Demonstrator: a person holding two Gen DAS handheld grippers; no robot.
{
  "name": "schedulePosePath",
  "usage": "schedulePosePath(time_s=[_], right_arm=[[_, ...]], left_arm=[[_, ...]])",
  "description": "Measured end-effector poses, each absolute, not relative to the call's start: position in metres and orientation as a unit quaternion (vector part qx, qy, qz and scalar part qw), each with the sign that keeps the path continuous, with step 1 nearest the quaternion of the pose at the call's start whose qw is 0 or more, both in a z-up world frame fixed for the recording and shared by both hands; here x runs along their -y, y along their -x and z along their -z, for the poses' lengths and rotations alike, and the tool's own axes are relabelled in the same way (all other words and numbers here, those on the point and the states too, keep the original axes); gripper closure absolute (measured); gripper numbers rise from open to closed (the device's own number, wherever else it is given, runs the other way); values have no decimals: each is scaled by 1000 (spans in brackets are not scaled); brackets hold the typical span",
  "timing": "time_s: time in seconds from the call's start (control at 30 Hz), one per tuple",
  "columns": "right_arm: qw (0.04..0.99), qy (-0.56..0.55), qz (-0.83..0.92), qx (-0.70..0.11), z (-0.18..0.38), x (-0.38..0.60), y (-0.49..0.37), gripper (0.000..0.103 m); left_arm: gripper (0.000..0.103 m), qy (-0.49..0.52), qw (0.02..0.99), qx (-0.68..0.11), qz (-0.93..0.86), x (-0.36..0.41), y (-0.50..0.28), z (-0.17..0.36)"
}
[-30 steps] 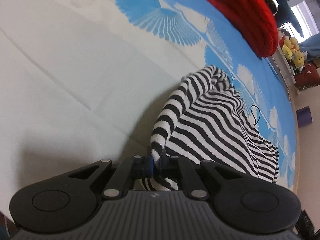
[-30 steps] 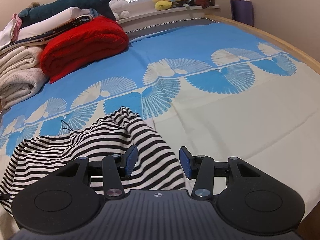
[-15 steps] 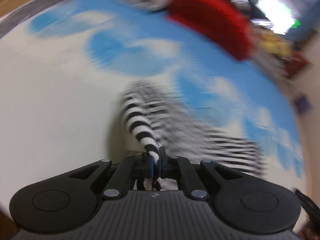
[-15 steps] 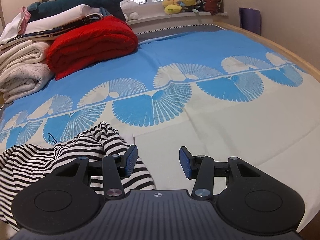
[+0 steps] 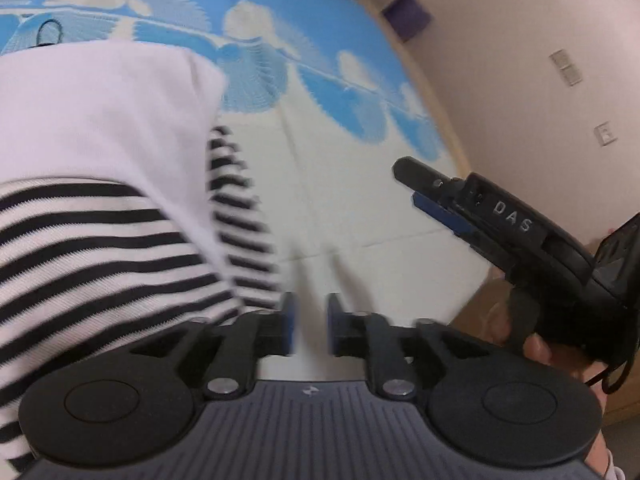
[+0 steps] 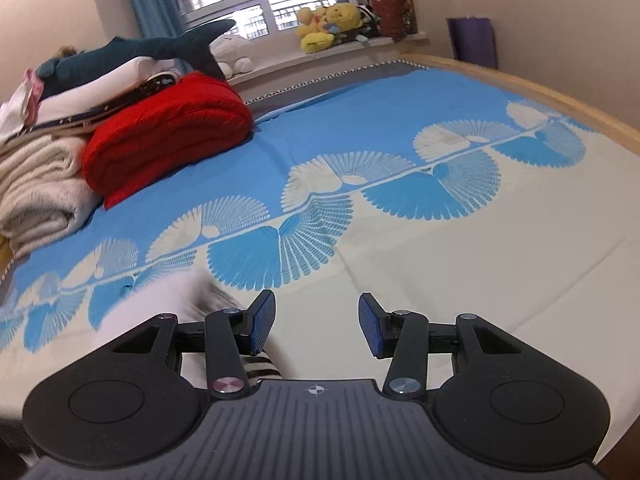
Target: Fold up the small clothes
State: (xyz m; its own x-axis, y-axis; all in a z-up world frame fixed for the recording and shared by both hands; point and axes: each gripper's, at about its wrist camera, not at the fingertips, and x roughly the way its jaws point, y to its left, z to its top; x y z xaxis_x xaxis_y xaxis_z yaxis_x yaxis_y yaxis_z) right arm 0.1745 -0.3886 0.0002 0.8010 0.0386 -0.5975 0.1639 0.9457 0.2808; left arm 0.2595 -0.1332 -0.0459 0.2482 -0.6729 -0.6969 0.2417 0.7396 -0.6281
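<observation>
1. The left tool [image 5: 308, 326] is being seen with its pads a narrow gap apart and nothing between them; only bedsheet shows through the gap.
2. The right tool [image 6: 316, 326] is being held with its pads wide apart and nothing gripped, over bare cream sheet on the bed [image 6: 460, 248].
3. The striped garment [image 5: 92, 248] is lying on the bed just to the left of the left tool, with a plain white inner face [image 5: 100, 112] turned up over the stripes. In the right wrist view only a blurred edge is being shown, beside and under the left finger.
4. Judged: a fold is being laid or released; the grip state is not being resolved by the blur.
5. Risk: the turned-over layer is being left loose, so it may slide back or bunch.
6. Risk: if the next grasp is being taken at the stacked edge, both layers may be pinched and the fold dragged open.
7. Risk: the right tool [image 5: 472, 208] is being held near the left; a clash is possible on reaching across.
</observation>
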Motion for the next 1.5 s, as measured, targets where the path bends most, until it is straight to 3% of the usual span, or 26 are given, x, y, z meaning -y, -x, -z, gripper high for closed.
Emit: schedulePosePath(time_s=[0.07,0.23,0.33,0.47,0.73,0.77,0.87,0.9,1.07,1.23,1.3,1.33,1.37,1.4,1.5], right_arm=[[934,-160,21,-319,2,385,-179,55],[921,-175,-46,-345,9,357,-197,55],[904,-194,-88,-370,17,333,-216,55],[893,-197,-85,-396,29,310,-240,52],[882,-201,-53,-423,52,297,-275,50],[883,-199,-53,-421,53,295,-277,54],[894,-197,-73,-395,45,293,-274,99],[900,-198,-75,-381,40,295,-271,103],[916,-275,-22,-290,16,338,-253,103],[901,-269,-4,-340,27,348,-260,103],[891,-254,-35,-374,35,335,-268,94],[888,-241,-45,-389,38,328,-272,83],[890,-227,-48,-392,39,320,-272,56],[897,-207,-48,-388,39,312,-273,39],[900,-170,-63,-396,42,295,-281,35]], left_arm=[[61,235,782,-505,281,102,-262,33],[61,270,827,-457,186,20,-269,12],[61,242,837,-477,119,3,-270,20],[44,198,833,-514,58,-6,-265,33],[35,206,810,-549,0,-32,-255,56],[33,200,813,-548,2,-34,-253,54],[32,196,819,-539,9,-37,-249,45],[32,198,820,-537,13,-36,-249,42],[29,188,824,-533,49,-24,-251,34],[29,168,829,-530,54,-15,-254,35],[29,173,828,-530,50,-16,-255,36],[29,174,828,-531,49,-16,-255,37],[29,174,827,-532,48,-17,-255,38],[29,172,827,-533,48,-17,-255,38],[29,165,829,-533,46,-18,-256,38]])
